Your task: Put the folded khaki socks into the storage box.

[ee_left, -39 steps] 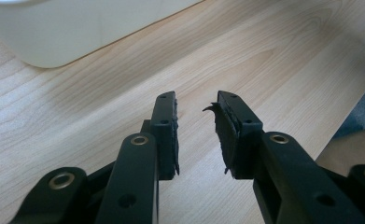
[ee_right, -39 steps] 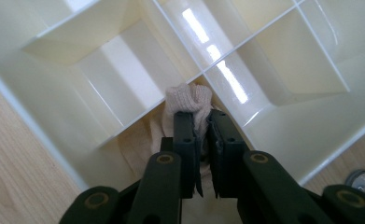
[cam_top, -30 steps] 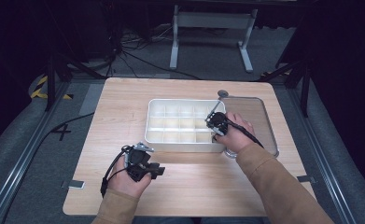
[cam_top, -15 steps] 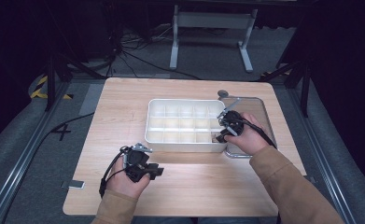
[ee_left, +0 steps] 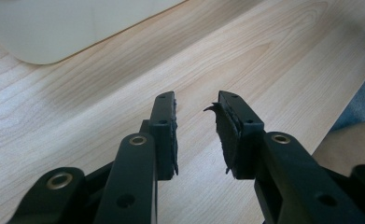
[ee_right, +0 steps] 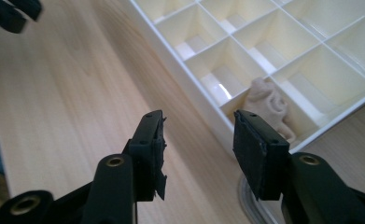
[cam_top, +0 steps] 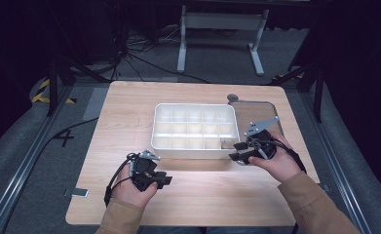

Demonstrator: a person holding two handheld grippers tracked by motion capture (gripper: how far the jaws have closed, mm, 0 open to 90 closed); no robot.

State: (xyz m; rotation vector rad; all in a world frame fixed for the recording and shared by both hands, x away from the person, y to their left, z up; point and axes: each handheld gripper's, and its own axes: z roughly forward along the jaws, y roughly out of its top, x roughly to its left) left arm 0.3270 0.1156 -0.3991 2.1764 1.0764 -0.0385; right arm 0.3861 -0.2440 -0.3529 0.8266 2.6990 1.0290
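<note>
A white compartment box [cam_top: 196, 109] stands in the middle of the wooden table [cam_top: 129, 107]. A small beige figure [ee_right: 266, 100] lies in its near right corner compartment, seen as a beige figure [cam_top: 223, 143] from above. My right gripper [cam_top: 236, 151] hovers just outside that corner, open, with nothing between its fingers [ee_right: 259, 149]. My left gripper [cam_top: 163, 180] rests low over bare table in front of the box's near left corner [ee_left: 40, 32], open and empty.
A clear lid [cam_top: 256, 114] lies flat to the right of the box, with a small grey round piece [cam_top: 232, 98] at its far left corner. The table's right edge [ee_left: 353, 88] lies close past the left gripper's jaws.
My right gripper has drawn back from above the box's right side toward me, and now sits at the near right corner. The left gripper has stayed put.
</note>
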